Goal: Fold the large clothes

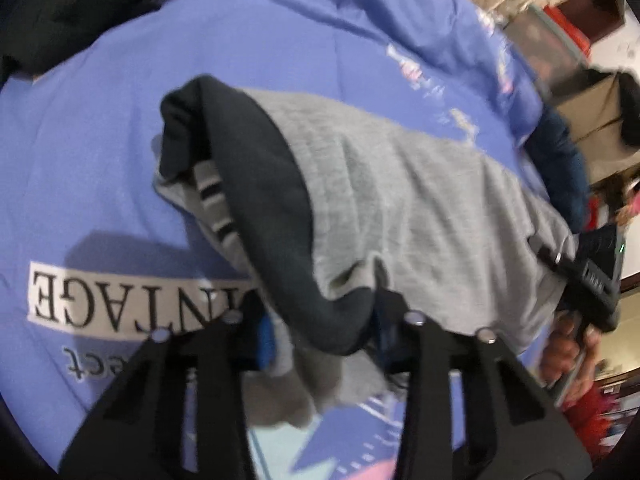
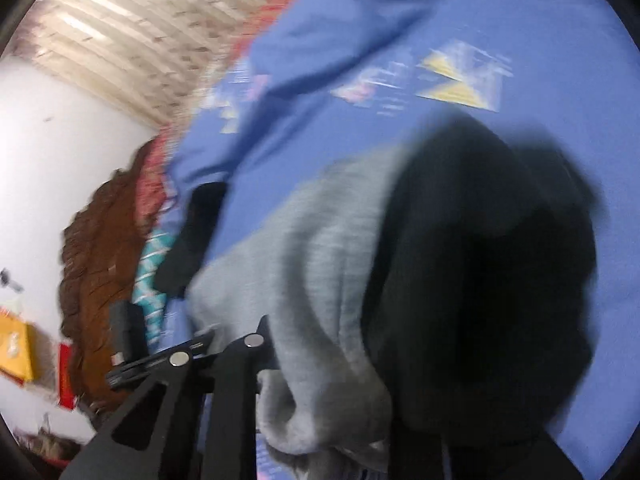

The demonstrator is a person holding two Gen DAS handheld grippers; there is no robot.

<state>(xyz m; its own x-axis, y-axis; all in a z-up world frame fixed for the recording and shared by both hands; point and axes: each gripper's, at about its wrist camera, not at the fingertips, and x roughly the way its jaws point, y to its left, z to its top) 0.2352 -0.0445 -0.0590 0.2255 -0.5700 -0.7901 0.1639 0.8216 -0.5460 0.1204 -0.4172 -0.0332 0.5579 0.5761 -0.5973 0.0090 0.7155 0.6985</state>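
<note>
A grey garment with black panels (image 1: pixel 400 200) hangs lifted over the blue bedspread (image 1: pixel 280 40), stretched between both grippers. In the left wrist view my left gripper (image 1: pixel 324 344) is shut on a bunched grey and black edge, cloth filling the gap between its blue pads. At the right of that view my right gripper (image 1: pixel 592 288), in a hand (image 1: pixel 568 356), grips the garment's other end. In the blurred right wrist view the grey and black garment (image 2: pixel 320 260) is bunched in my right gripper (image 2: pixel 332 380); its right finger is hidden by cloth.
The bedspread carries a printed white label (image 1: pixel 120 304) and coloured patterns (image 2: pixel 460 80). Another black garment (image 1: pixel 72 8) lies at the far left of the bed. A brown fuzzy blanket (image 2: pixel 104 248) and a dark item (image 2: pixel 196 232) lie by the bed's edge, near a white wall.
</note>
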